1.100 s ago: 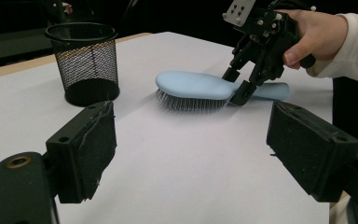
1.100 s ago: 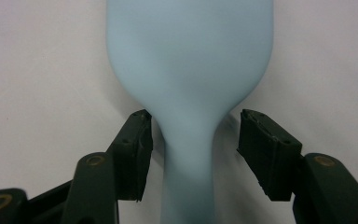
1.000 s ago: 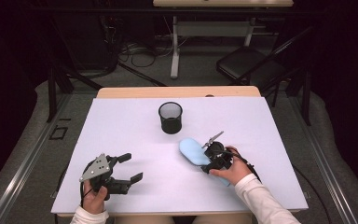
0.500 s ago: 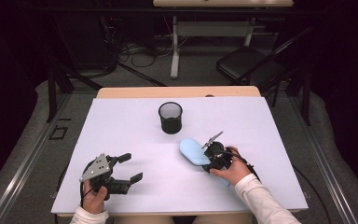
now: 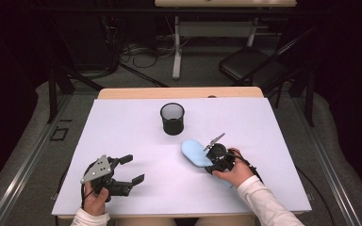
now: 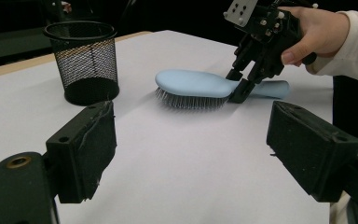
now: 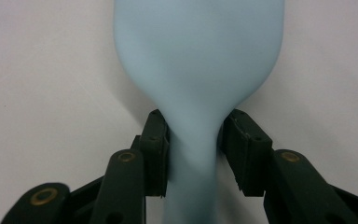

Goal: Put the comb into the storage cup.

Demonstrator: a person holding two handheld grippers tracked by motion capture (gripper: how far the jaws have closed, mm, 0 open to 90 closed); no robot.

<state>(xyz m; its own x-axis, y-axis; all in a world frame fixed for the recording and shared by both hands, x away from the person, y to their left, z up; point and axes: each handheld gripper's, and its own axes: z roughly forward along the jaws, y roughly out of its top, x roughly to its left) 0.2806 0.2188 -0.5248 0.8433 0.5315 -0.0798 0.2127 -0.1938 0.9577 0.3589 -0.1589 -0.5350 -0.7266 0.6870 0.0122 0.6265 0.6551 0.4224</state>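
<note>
A pale blue hairbrush (image 5: 194, 151) lies bristles-down on the white surface (image 5: 122, 127), just in front of a black mesh cup (image 5: 172, 118) and apart from it. The right tool (image 5: 215, 162) straddles the brush's neck where head narrows to handle; its jaws have just been closing, and in the right gripper view (image 7: 193, 149) the pads sit against both sides of the neck. The handle's end is hidden beneath the right hand (image 5: 233, 172) in the high view, and the brush head (image 7: 198, 51) is blurred and cut off at the top in the close view. Well apart, near the surface's front left, the left tool (image 5: 132, 168) rests spread wide with nothing between its jaws, its own jaws cut off at the bottom of the left gripper view.
</note>
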